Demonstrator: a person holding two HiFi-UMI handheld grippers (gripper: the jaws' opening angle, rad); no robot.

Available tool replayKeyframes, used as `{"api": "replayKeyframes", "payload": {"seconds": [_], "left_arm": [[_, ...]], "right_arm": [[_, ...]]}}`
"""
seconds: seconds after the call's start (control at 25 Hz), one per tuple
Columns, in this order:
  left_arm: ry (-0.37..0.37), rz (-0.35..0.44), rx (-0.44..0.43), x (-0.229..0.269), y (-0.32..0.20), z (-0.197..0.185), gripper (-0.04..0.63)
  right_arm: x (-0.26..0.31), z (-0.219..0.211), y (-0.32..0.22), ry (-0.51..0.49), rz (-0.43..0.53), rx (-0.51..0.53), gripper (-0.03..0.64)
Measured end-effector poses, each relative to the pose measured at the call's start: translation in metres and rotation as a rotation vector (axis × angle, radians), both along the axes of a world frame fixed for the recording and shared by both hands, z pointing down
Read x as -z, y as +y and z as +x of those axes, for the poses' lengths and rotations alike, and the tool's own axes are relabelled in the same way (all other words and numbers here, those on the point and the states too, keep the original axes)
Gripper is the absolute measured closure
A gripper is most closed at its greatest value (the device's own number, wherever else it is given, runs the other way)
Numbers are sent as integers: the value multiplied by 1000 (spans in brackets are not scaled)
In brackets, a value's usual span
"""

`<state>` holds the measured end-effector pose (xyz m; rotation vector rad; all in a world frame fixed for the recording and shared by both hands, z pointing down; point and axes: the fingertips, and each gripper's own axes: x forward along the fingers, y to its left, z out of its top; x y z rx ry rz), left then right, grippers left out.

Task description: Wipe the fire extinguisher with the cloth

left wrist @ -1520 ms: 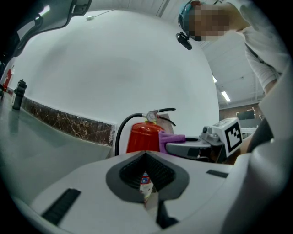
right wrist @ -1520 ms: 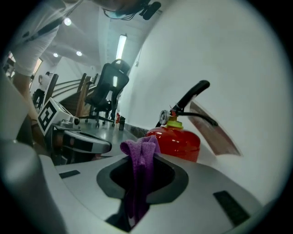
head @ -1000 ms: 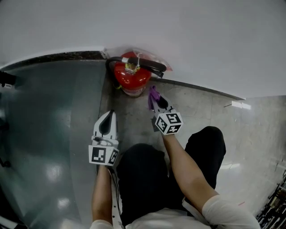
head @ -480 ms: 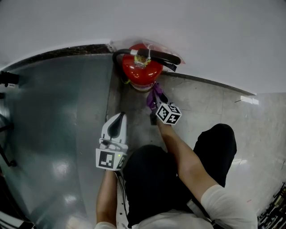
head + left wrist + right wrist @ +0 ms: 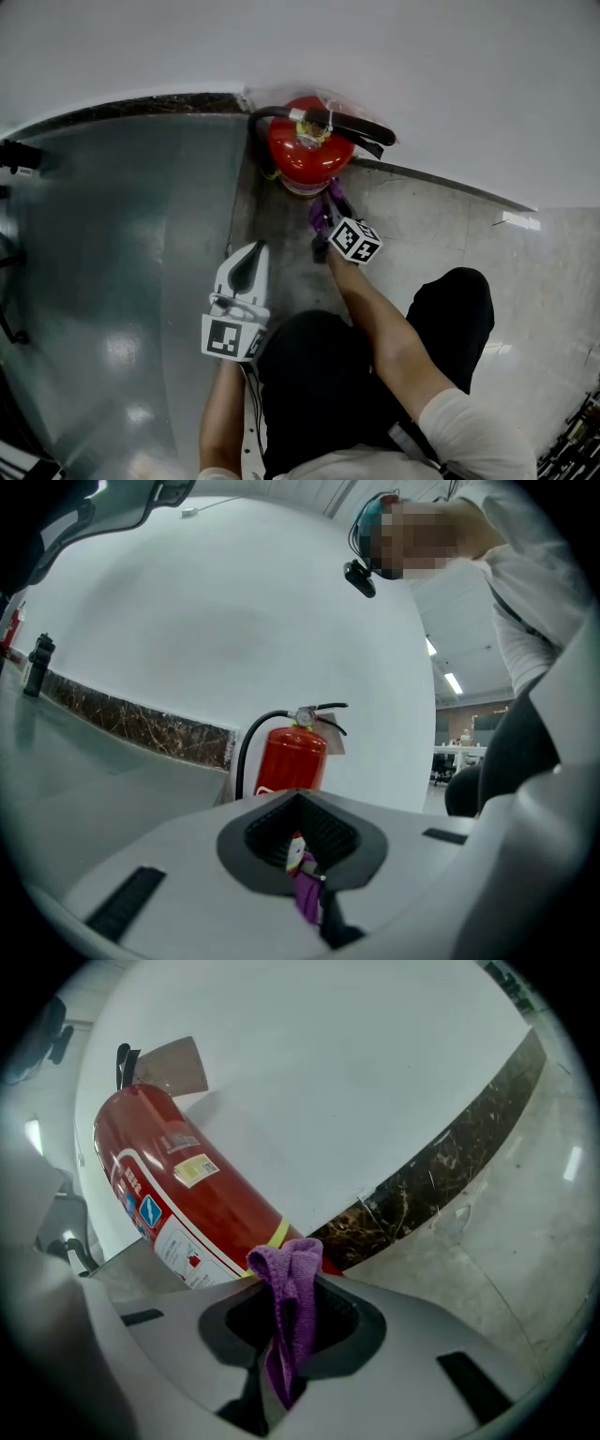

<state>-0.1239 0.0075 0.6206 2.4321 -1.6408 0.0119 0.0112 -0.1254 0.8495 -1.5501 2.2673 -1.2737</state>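
Two handheld tools face a red cylindrical fire extinguisher point(image 5: 309, 155) that stands on the grey floor point(image 5: 422, 225) against a white wall point(image 5: 281, 37). At the cylinder's base, the right tool point(image 5: 329, 201) is clenched on a purple cloth point(image 5: 289, 1288). Further back, the left tool point(image 5: 255, 251) has its jaws pressed together, empty.

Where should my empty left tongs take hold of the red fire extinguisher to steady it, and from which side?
Probably the black lever handle on top of the red fire extinguisher, coming from above: it is a narrow bar, while the round body looks too wide. The right tongs with the purple cloth occupy its front.
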Motion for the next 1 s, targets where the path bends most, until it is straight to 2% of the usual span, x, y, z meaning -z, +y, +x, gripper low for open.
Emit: {"api": "replayKeyframes", "payload": {"seconds": [0.16,0.28,0.48,0.72,1.0], "left_arm": [[30,9,7,2,-8,3,591],[24,-7,13,1,-10,3,591],[47,-3,59,9,-17,-9,591],[47,14,71,21,-19,-11,591],[40,10,36,23,-19,-2,591]], "right_arm": [[27,0,3,-53,29,22,551],[52,-1,4,-110,43,28,551],[91,0,4,-195,58,26,551],[140,-2,7,-238,110,76,551],[190,-1,5,-218,200,119,551]]}}
